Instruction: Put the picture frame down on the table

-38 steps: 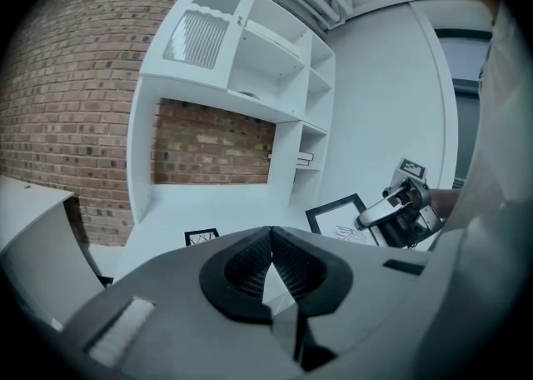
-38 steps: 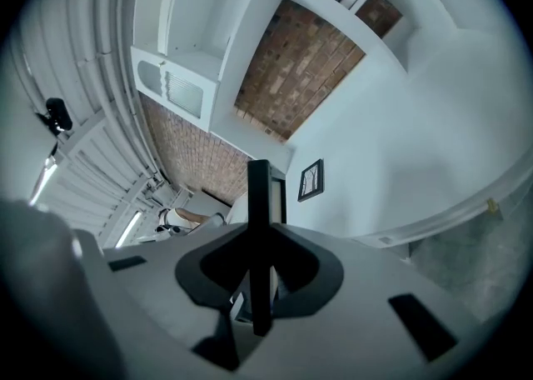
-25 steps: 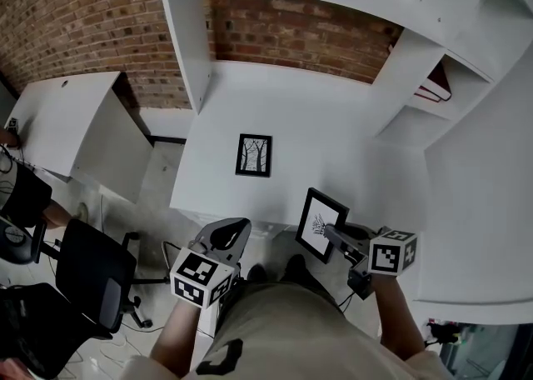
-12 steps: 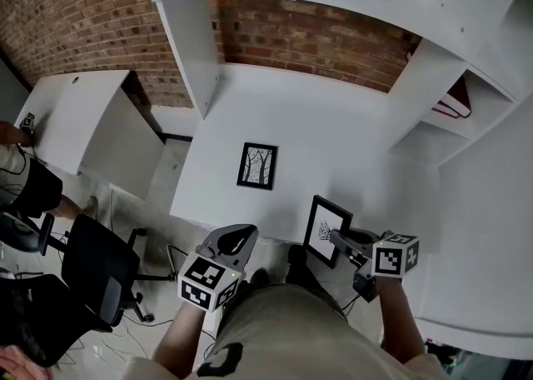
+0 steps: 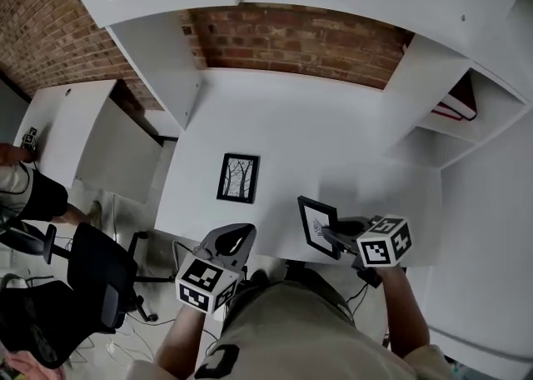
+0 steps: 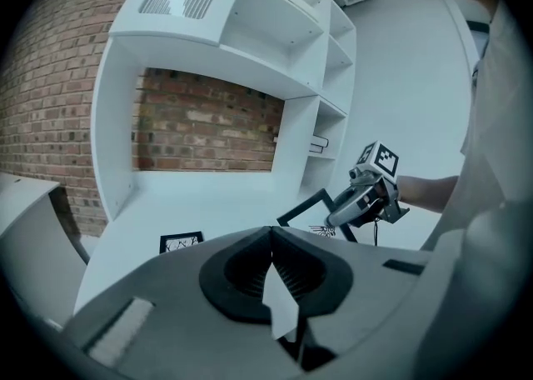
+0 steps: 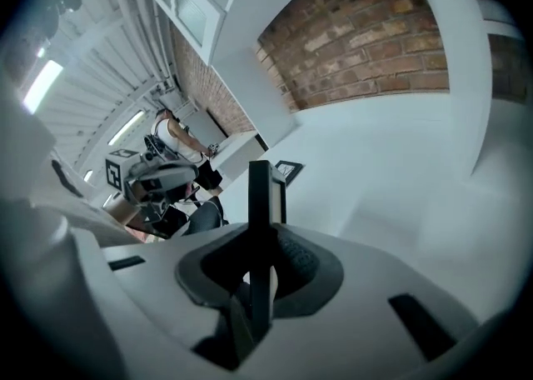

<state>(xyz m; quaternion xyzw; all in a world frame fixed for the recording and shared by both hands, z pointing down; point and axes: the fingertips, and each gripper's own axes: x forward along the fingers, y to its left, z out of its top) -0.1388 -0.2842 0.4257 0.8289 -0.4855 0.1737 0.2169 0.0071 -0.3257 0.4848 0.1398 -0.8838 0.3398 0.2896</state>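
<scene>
A black picture frame (image 5: 317,225) with a white mat and a small drawing hangs tilted over the near edge of the white table (image 5: 333,137). My right gripper (image 5: 331,233) is shut on its lower right edge. In the right gripper view the frame (image 7: 260,195) stands edge-on between the pads of my right gripper (image 7: 260,274). I cannot tell whether it touches the table. My left gripper (image 5: 236,235) is shut and empty, just short of the table's front edge. In the left gripper view its jaws (image 6: 271,245) meet, with the held frame (image 6: 310,207) and right gripper (image 6: 360,203) beyond.
A second black frame (image 5: 237,177) lies flat on the table's left part. White shelving surrounds the table, with a red book (image 5: 456,106) at right. A brick wall is behind. An office chair (image 5: 92,274), another desk (image 5: 58,120) and a person (image 5: 25,187) are at left.
Both grippers moved forward toward the table. The held frame went from in front of the table's edge to over it and lower, and tipped flatter.
</scene>
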